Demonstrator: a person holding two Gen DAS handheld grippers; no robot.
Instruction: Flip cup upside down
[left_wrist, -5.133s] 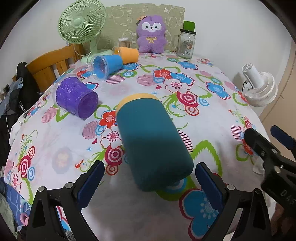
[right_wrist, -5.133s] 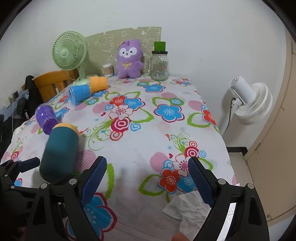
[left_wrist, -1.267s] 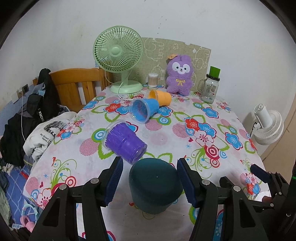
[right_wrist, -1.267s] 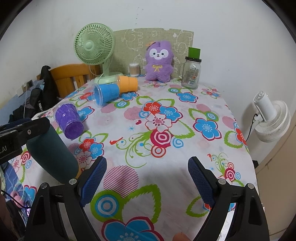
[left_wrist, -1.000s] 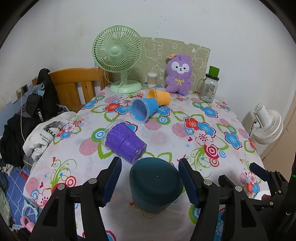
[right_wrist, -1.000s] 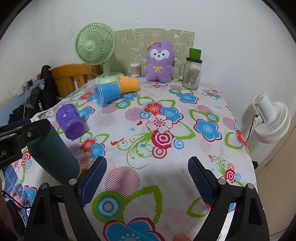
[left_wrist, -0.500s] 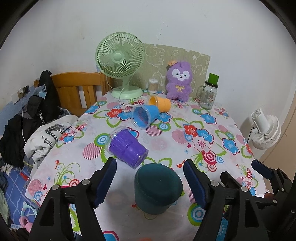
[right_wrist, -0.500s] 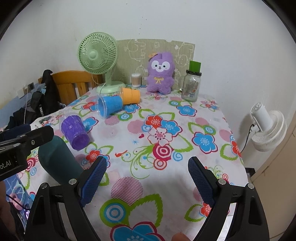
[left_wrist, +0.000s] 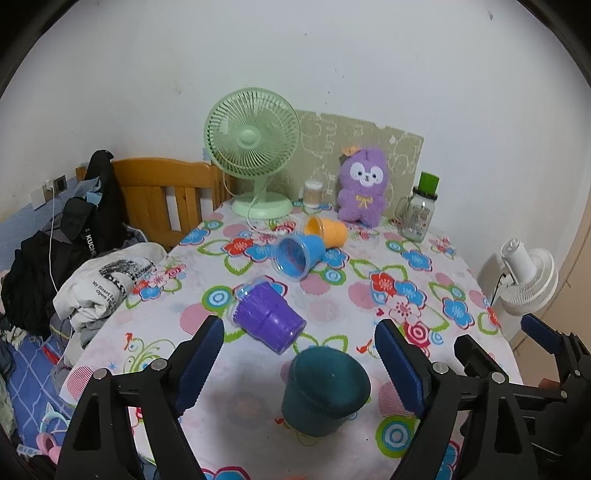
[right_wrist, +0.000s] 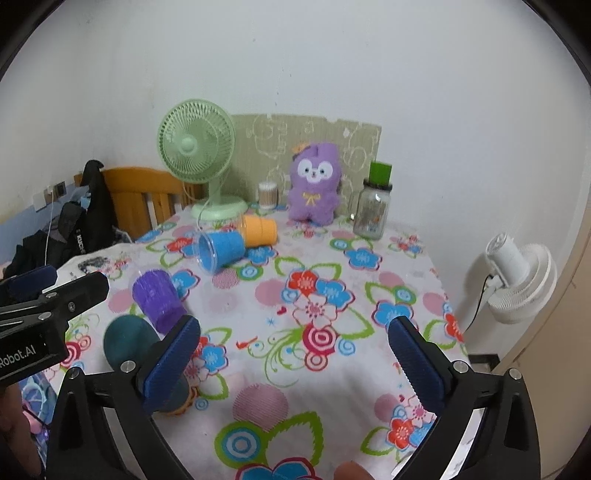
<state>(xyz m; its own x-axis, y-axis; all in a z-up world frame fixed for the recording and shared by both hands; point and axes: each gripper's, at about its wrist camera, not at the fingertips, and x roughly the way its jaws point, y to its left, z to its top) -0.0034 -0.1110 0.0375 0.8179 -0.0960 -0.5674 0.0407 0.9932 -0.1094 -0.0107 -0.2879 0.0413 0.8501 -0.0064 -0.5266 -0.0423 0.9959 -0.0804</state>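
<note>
A: Start at the left gripper. What is it doing?

B: Its jaws stand wide apart, with nothing between the blue pads. The teal cup sits below and between them, touching neither.

A: Which way does the cup point?

B: Its flat closed base faces up and the mouth is down on the flowered tablecloth. The long axis is roughly vertical, leaning a little in the fisheye view. From the right wrist camera the same cup shows at the near left edge of the table, partly hidden behind that gripper's left pad.

A: And the right gripper?

B: Also spread open and empty, over the near middle of the cloth, well to the right of the cup. The left gripper's black body shows at the left edge of that view.

A: What lies beyond the cup?

B: Just behind it, a purple cup lies on its side, base toward the camera. Farther back, a blue cup lies on its side with its mouth toward the camera, and an orange cup lies on its side just beside it. At the far edge stand a green fan, a purple plush toy and a glass jar with a green lid. A white fan stands off the table on the right, and a wooden chair with clothes is on the left.
</note>
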